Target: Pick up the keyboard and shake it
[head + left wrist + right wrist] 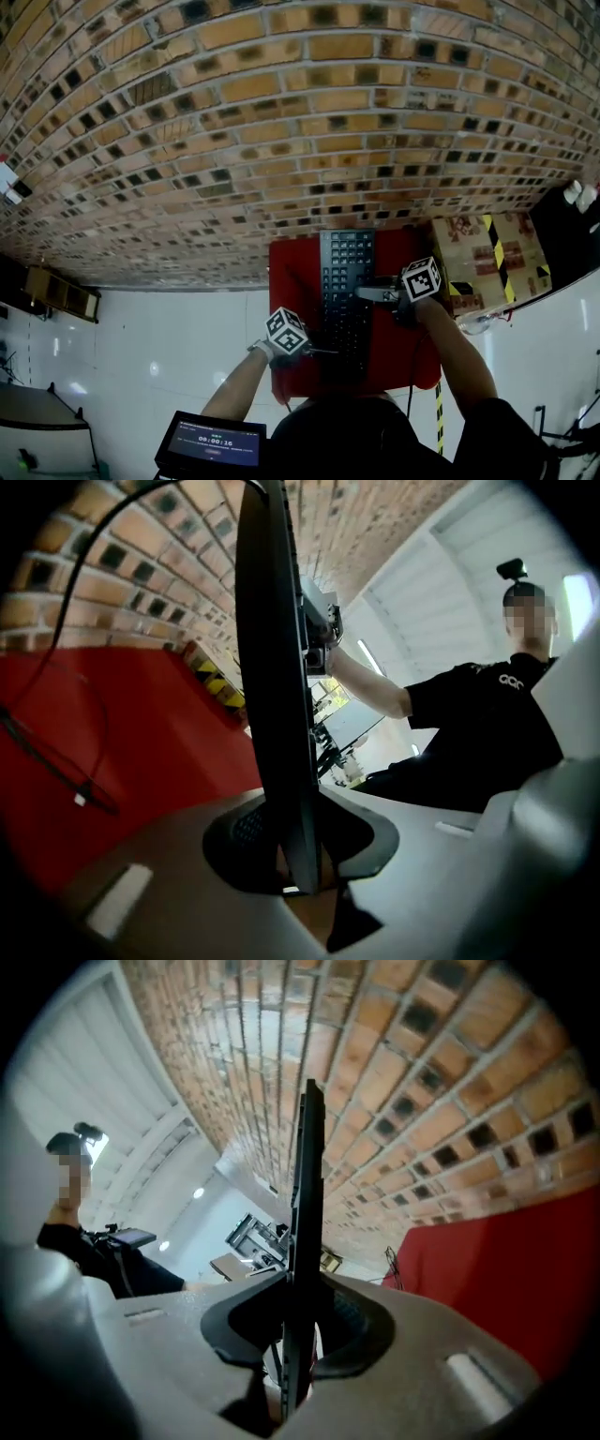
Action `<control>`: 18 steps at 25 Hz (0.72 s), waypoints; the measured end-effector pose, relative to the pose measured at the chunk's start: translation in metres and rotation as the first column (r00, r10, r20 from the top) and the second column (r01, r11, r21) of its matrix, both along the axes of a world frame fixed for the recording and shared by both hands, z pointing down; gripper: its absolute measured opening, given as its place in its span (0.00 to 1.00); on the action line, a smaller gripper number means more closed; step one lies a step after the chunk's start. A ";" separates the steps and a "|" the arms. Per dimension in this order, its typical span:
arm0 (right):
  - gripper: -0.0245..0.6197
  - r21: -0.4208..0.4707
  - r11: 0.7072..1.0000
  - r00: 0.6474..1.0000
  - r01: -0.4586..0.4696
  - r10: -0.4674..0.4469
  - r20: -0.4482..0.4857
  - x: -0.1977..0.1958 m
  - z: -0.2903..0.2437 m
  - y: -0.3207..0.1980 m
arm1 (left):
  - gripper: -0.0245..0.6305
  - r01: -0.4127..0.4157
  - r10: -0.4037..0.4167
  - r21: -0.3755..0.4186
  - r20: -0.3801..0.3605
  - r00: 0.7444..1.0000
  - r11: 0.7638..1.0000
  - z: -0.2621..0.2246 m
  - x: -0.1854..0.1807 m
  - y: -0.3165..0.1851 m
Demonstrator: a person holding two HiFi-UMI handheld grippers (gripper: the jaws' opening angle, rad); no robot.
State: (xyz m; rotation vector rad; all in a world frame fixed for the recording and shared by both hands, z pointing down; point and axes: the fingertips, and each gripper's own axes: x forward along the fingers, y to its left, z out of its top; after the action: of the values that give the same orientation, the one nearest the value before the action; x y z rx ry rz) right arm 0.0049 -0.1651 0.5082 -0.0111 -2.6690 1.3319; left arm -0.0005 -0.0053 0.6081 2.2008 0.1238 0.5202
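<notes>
A black keyboard (347, 281) hangs lengthwise over the red table top (292, 267), held at both long sides. My left gripper (326, 352) is shut on its near left edge and my right gripper (366, 292) on its right edge further up. In the left gripper view the keyboard (277, 667) runs edge-on between the jaws of the left gripper (300, 860), whose dark pads press on it. The right gripper view shows the same: the keyboard (307, 1176) is a thin dark slab pinched in the right gripper (295, 1335).
A black cable (56, 752) trails over the red top. A cardboard box (487, 251) with yellow-black tape stands to the right of the table. A brick wall (281, 112) rises behind. A small screen (214, 441) sits near my body, over white floor.
</notes>
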 end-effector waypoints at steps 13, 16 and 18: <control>0.15 -0.438 0.898 0.998 -0.044 0.022 -0.054 -0.010 0.165 0.007 | 0.20 0.056 -0.036 -0.434 0.055 0.998 0.899 0.102 0.000 0.036; 0.15 -0.472 0.881 0.998 -0.039 0.016 -0.054 -0.013 0.183 0.005 | 0.20 0.072 -0.048 -0.475 0.062 0.997 0.877 0.116 0.001 0.035; 0.15 -0.499 0.862 0.989 -0.091 0.019 -0.148 -0.007 0.207 0.002 | 0.20 0.082 -0.059 -0.498 0.062 0.996 0.863 0.123 0.001 0.033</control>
State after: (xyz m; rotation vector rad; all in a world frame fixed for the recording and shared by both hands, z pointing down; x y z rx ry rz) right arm -0.0019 -0.1627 0.7148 0.0933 -2.1477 1.9351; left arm 0.0000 0.0278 0.7311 1.6756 0.1365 0.4369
